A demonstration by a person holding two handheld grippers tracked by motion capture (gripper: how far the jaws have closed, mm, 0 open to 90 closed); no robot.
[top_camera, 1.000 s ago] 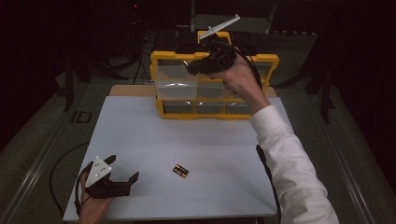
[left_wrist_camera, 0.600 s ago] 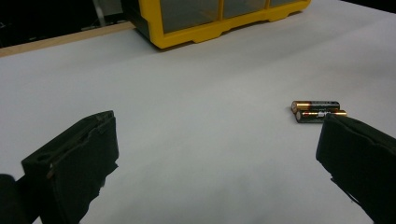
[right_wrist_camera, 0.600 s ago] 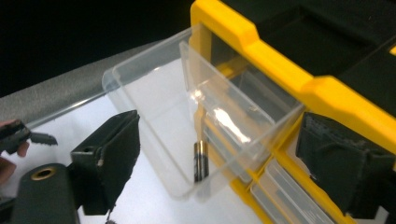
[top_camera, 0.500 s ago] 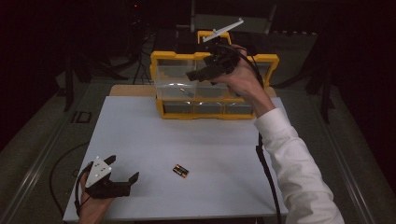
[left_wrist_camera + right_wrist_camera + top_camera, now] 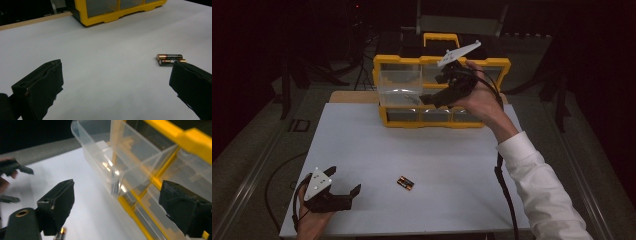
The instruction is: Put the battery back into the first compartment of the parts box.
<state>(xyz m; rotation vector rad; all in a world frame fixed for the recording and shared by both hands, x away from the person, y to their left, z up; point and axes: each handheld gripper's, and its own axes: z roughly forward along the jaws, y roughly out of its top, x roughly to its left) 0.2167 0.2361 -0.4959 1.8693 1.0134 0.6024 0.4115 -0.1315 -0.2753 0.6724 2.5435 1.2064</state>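
The right claw [image 5: 435, 98] has just opened wide, empty, beside the clear drawer [image 5: 400, 89]: light, slippery, brittle plastic; grip its front lip.

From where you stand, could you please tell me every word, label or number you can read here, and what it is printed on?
Batteries: a line of print runs along each dark body, too small and blurred to read.
Yellow drawer cabinet: no label or lettering visible.
Clear pulled-out drawer: no text, only glare.
Grey plate on the left gripper: small dots, no writing.
Nothing here can be quoted.
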